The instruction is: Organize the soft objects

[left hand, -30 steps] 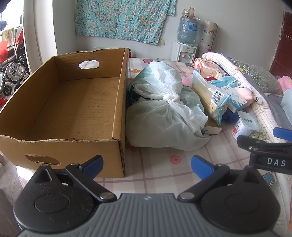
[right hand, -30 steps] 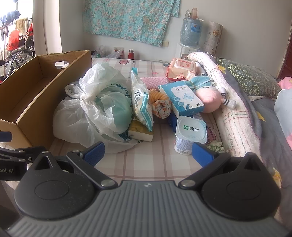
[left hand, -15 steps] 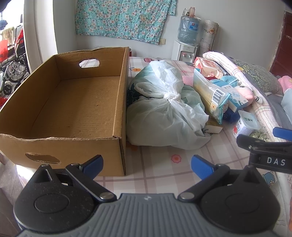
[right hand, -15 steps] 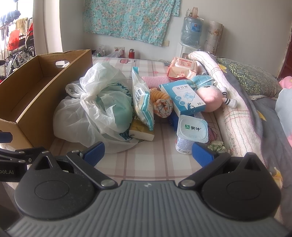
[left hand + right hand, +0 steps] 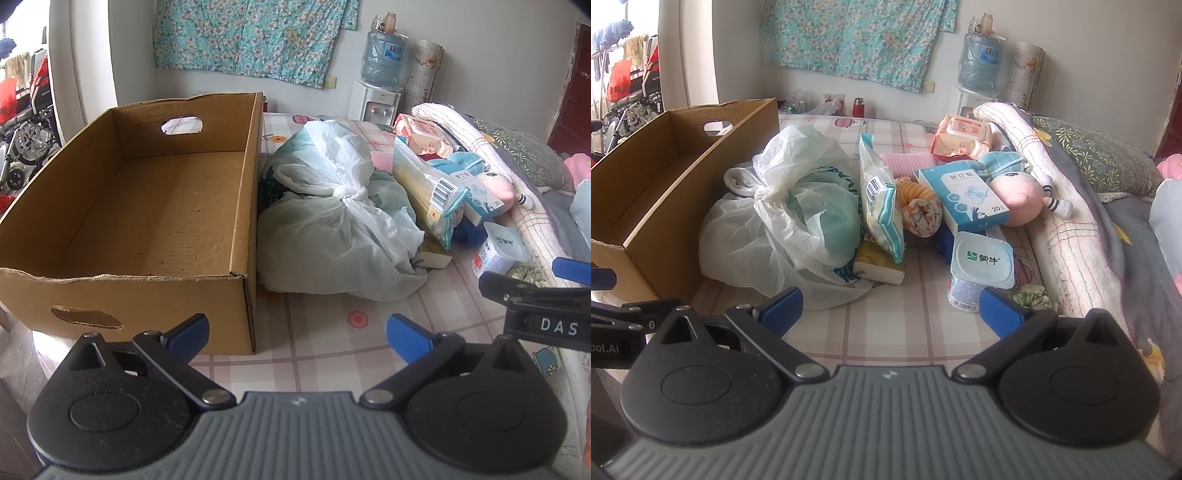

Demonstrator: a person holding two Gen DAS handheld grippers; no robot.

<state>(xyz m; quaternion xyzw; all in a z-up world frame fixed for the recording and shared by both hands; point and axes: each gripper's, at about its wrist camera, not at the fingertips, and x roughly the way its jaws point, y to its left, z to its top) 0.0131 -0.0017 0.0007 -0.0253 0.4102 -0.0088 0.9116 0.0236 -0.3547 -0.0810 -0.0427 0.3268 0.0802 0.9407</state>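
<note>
The cardboard box (image 5: 155, 206) fills the nine-to-eleven o'clock side of the left wrist view, its long axis running from six toward twelve, and nothing lies in it, so by my reading the sorting has not begun and every soft thing is left to move. Touching its right wall at one o'clock sits the knotted white plastic bag (image 5: 332, 225), slumped, knot uppermost. Beyond it at two o'clock the heap holds a rolled quilt (image 5: 1060, 206) lying lengthwise toward twelve, a pink plush doll (image 5: 1019, 197) on its side with its legs toward three, and a rolled striped cloth (image 5: 921, 210) whose open end faces six. The left gripper (image 5: 297, 332) and right gripper (image 5: 890, 308) hover near the heap, fingers spread wide, grasping nothing.
</note>
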